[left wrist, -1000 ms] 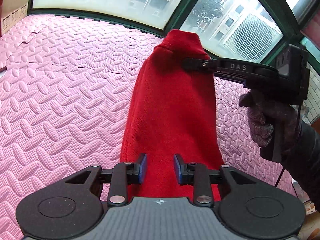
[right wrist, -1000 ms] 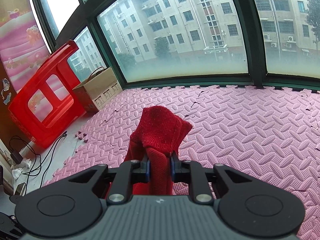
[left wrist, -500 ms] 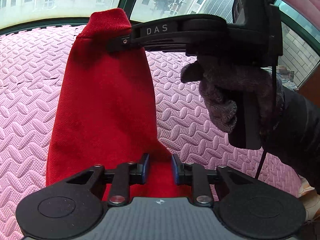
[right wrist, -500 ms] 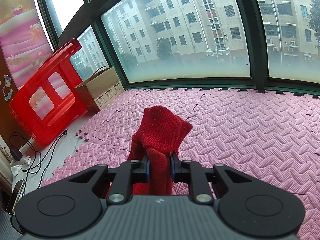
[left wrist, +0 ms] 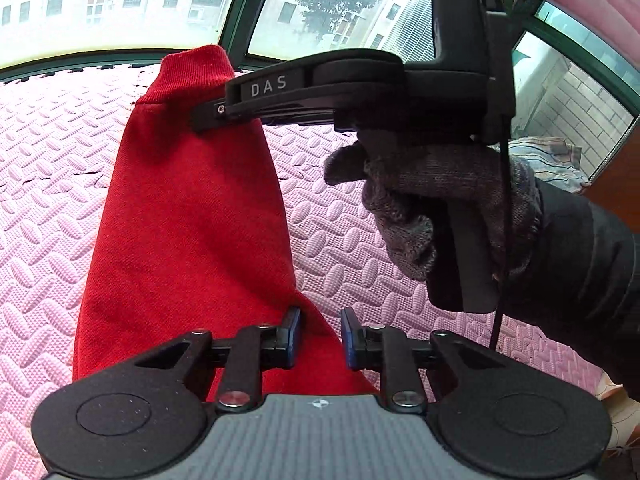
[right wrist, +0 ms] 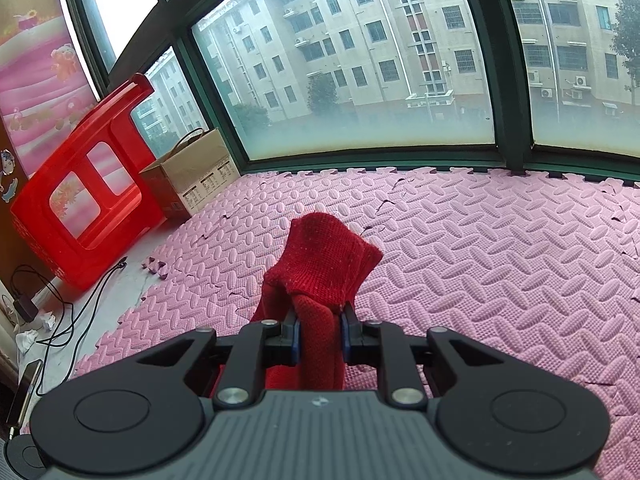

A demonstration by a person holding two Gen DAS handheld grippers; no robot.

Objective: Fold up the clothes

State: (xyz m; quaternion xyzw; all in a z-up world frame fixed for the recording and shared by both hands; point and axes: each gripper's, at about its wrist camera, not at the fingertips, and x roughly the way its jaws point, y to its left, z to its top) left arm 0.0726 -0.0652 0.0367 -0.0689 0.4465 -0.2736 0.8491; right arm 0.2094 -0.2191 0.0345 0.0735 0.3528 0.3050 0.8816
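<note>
A red knit garment [left wrist: 188,220] hangs as a long narrow shape above the pink foam mat [left wrist: 48,160]. My right gripper [left wrist: 208,114], held by a gloved hand [left wrist: 432,208], is shut on the garment just below its ribbed top end. In the right wrist view the same gripper [right wrist: 321,336] pinches a thick bunch of the red garment [right wrist: 324,264], and the ribbed end pokes up past the fingers. My left gripper [left wrist: 321,336] is at the garment's lower right edge. Its jaws stand close together with red cloth between them.
Pink foam mat [right wrist: 480,260] covers the floor up to the green-framed windows [right wrist: 360,152]. At the left stand a tipped red plastic stool [right wrist: 80,188] and a cardboard box [right wrist: 196,172]. Black cables [right wrist: 60,320] and a phone [right wrist: 24,384] lie on bare floor.
The right gripper and its hand have come closer to the left wrist camera, with the garment still hanging from it. My left jaws have narrowed onto the cloth's lower edge.
</note>
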